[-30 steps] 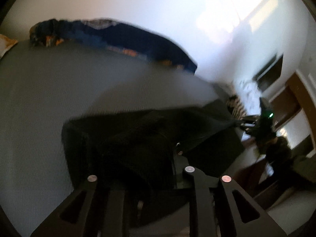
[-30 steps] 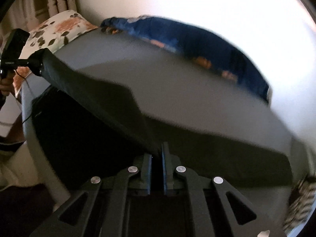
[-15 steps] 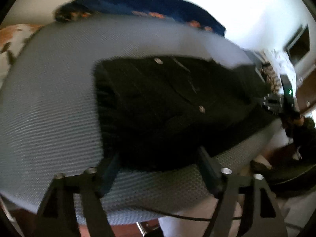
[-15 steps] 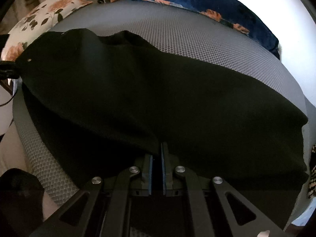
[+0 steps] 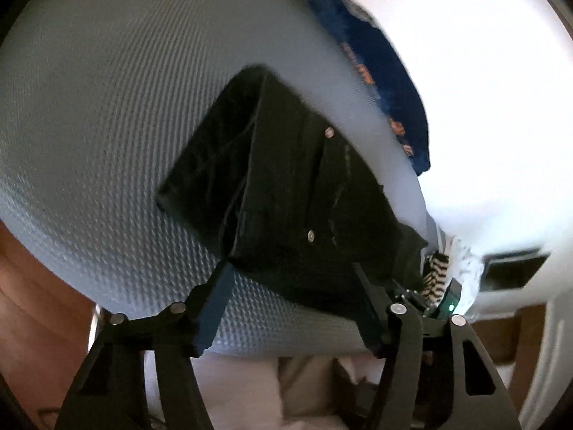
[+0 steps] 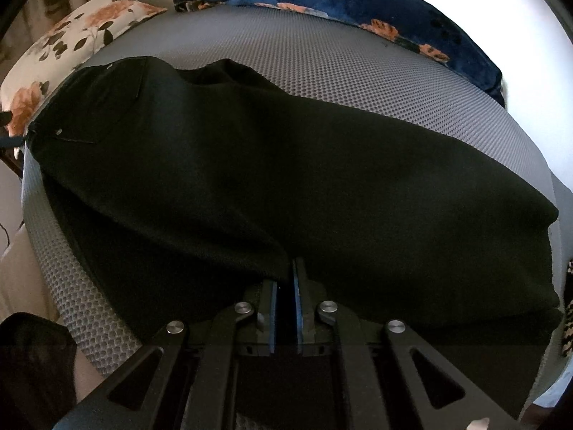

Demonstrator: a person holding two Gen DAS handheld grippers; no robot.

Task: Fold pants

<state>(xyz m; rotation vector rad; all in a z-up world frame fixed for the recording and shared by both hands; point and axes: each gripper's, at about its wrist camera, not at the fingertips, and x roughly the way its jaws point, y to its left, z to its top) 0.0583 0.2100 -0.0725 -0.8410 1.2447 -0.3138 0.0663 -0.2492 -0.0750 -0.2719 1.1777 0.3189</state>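
Black fabric fills both views: the pants (image 6: 286, 186) lie folded lengthwise on a grey mesh mattress (image 6: 340, 71), waist end toward nine o'clock in the right wrist view, hems toward three o'clock; a floral pillow (image 6: 71, 36) sits at ten o'clock beyond the waist, and a blue blanket (image 6: 358, 3) with orange flowers runs along the far edge from twelve to two o'clock. In the left wrist view the waistband end of the pants (image 5: 286, 193) sits at the centre, its rivets showing, on the mattress (image 5: 107, 107); the left gripper (image 5: 292, 297) stands at six o'clock with its jaws apart, having just been closing, straddling the near edge of the cloth, the pads not pressing on it. The right gripper (image 6: 285, 279) at six o'clock has its jaws nearly together, pinching a ridge of the pants' near edge between the blue pads (image 6: 274, 308).
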